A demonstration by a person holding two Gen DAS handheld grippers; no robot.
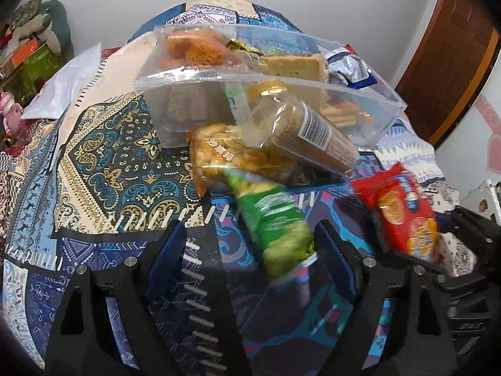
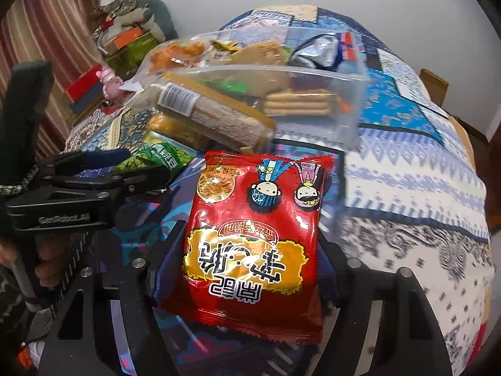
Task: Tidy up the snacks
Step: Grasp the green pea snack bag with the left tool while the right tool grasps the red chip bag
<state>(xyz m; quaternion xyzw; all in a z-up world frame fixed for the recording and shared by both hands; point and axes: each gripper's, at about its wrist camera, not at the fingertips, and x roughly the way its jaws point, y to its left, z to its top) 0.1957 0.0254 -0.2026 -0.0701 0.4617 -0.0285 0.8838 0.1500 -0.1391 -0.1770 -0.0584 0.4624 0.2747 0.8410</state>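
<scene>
Right wrist view shows the right gripper [image 2: 250, 269] closed on a red noodle-snack packet [image 2: 255, 244], its blue-padded fingers [image 2: 166, 269] pressing the packet's two sides so that it is held above the patterned bedspread [image 2: 407, 188]. Beyond it stands a clear plastic bin [image 2: 350, 94], already heaped with snacks: a stack of biscuits [image 2: 297, 103] against its near wall, an orange crisp bag [image 2: 178, 51] and a silver-blue wrapper [image 2: 319, 51] on top. A tall clear jar with a barcode label [image 2: 213, 116] leans against the bin's front, resting on a bag of golden fried snacks [image 2: 178, 131]. Left wrist view shows the left gripper [image 1: 250, 250] with its jaws spread wide and a green pea-snack bag [image 1: 272, 222] between them; the bag is blurred, and it seems to lie against the right-hand finger [image 1: 332, 253] only, not clamped. That green bag's far end touches the golden bag, just in front of the bin. The red packet appears to the right, near the jar's base, well clear of the bin.
</scene>
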